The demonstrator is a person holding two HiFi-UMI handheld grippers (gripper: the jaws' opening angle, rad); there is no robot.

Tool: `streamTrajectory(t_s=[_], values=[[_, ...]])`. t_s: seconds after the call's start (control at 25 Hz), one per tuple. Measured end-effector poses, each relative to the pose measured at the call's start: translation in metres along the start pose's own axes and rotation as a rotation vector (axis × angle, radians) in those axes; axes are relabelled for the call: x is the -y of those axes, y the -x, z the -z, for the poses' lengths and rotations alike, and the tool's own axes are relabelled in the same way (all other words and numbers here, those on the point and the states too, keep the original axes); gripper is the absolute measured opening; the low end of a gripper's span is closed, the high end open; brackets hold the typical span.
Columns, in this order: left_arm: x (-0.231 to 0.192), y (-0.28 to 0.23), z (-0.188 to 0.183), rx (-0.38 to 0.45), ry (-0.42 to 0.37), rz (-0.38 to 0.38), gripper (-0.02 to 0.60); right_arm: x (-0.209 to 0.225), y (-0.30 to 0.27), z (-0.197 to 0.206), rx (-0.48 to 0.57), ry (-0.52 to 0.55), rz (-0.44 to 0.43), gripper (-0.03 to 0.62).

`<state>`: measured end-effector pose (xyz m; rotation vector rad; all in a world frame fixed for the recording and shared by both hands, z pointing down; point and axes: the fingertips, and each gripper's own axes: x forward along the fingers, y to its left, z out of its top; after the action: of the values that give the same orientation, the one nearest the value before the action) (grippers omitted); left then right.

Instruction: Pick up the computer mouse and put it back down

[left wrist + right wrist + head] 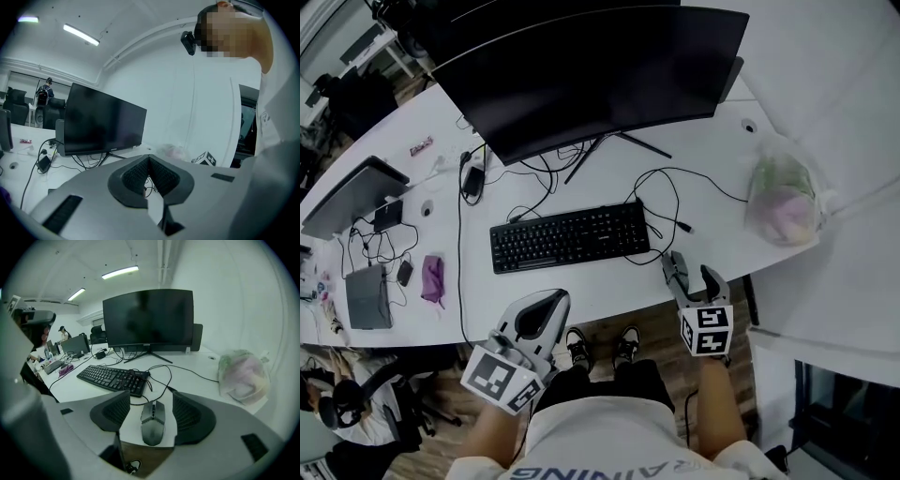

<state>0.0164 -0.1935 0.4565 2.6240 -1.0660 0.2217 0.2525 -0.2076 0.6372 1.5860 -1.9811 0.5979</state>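
1. The right tongs (151, 401) stood wide open. Their two dark pads were on either side of the mouse (152, 423), with a gap on both sides, so they did not press it.
2. The left tongs (149, 163) were closed with nothing between them. They hung in front of the surface (600, 289), apart from the mouse, and seemed to have no part in this step.
3. The mouse lay flat on the surface, at its near edge, just to the right of the keyboard (570, 236). Its cable ran away from it toward the keyboard and the monitor (591, 75).
4. Further to the right, well apart from the mouse, lay a plastic bag (783, 197).
5. My judgement of the progress: the mouse was down and not gripped. This fits either the start, just before the grasp, or the end, just after the release; the pictures alone did not tell which. If it was the start, closing, lifting and setting down were all left.
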Motion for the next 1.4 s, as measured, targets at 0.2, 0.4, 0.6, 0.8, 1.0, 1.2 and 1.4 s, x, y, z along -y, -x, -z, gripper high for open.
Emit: streamTrajectory(t_s=[0.2,0.4,0.6,0.8,1.0,1.2,1.4], values=[[-0.008,0.000,0.008,-0.017,0.013,-0.010,0.005,-0.002,-0.026,0.031,-0.087,0.025,0.007,0.281],[-0.012,-0.002,0.013,-0.027,0.025,-0.013,0.005,0.001,-0.043,0.062,-0.173,0.014,0.016,0.285],[-0.015,-0.003,0.018,-0.040,0.028,-0.014,0.005,0.000,-0.056,0.089,-0.245,-0.001,0.021,0.288],[-0.016,-0.001,0.022,-0.053,0.033,-0.014,0.005,0.001,-0.061,0.107,-0.281,-0.016,0.030,0.288],[-0.015,0.000,0.023,-0.055,0.036,-0.009,0.005,0.002,-0.063,0.108,-0.279,-0.039,0.055,0.285],[-0.014,0.001,0.024,-0.056,0.038,-0.007,0.005,0.004,-0.064,0.107,-0.261,-0.015,0.056,0.273],[-0.013,0.004,0.021,-0.049,0.035,-0.007,0.005,0.000,-0.057,0.102,-0.223,0.021,0.052,0.268]])
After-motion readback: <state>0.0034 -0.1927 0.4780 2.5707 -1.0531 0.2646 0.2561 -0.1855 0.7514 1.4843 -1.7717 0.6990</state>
